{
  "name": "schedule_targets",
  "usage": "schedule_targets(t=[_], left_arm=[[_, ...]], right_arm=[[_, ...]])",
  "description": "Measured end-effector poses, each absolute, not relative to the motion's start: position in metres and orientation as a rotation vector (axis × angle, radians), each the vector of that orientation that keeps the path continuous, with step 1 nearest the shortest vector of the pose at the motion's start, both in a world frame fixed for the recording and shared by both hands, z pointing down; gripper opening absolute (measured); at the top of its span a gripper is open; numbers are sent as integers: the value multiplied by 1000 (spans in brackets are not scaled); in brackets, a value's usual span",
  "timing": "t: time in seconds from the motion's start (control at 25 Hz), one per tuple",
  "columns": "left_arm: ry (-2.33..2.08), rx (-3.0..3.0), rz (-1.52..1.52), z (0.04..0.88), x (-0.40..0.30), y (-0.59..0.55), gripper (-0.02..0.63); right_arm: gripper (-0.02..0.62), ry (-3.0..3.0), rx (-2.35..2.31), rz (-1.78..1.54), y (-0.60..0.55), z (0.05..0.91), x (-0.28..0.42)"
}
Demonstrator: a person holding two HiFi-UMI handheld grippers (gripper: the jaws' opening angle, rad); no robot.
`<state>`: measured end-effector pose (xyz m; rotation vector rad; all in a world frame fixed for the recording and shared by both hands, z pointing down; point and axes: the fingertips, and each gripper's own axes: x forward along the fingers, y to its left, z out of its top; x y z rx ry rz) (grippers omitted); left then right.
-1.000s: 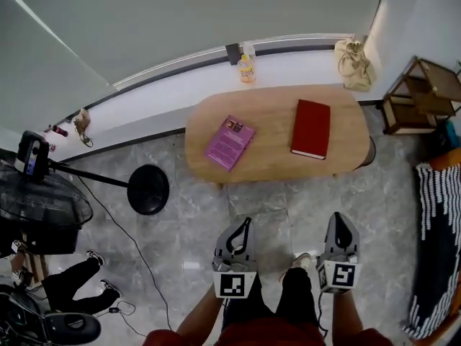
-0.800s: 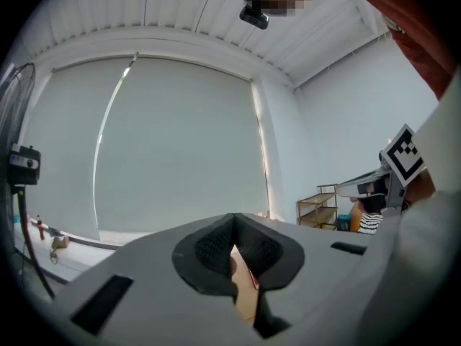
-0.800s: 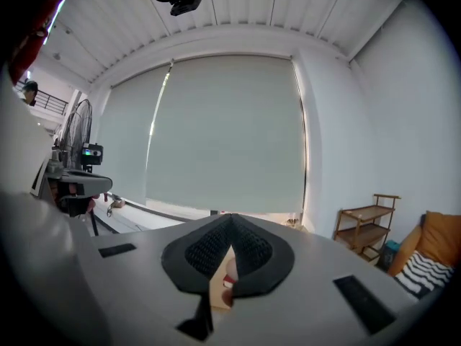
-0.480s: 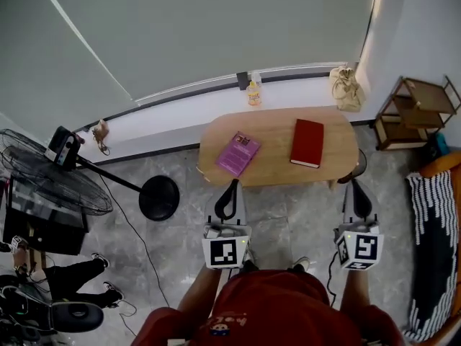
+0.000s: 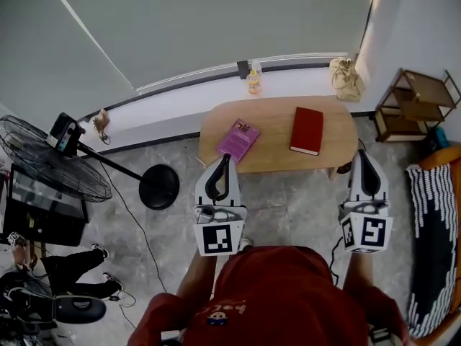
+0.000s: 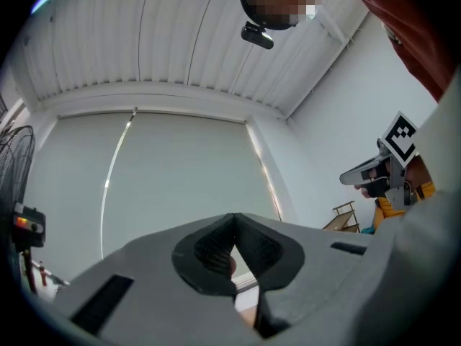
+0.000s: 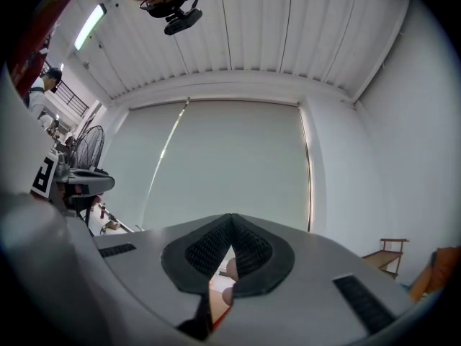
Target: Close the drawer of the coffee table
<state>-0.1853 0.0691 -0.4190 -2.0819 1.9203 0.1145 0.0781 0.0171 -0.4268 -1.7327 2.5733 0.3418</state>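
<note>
Coffee table (image 5: 275, 130): oval wooden top, far edge along the white window ledge (image 5: 295, 79), in front of the person.
Drawer: cannot be made out from above; only the top shows.
Purple book (image 5: 238, 140): flat at the table's left end, by its near edge.
Red book (image 5: 307, 130): flat, right of the table's middle, well apart from the purple book.
Left gripper (image 5: 223, 161): held up on the table's near side, tip toward the left end; fingers pressed together, nothing between them.
Right gripper (image 5: 362, 157): held up off the table's right end; fingers together, empty.
Window ledge: small bottle (image 5: 253, 82) and cloth bag (image 5: 348, 79).
Pedestal fan (image 5: 43, 166): on the floor, left of the table.
</note>
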Motion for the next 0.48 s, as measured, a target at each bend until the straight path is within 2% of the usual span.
schedule_targets(t=[0.48], left_arm=[[1951,-2068,124,-417,-188,76,7]], right_arm=[[-3,2581,-1700,363,18,-429,72]])
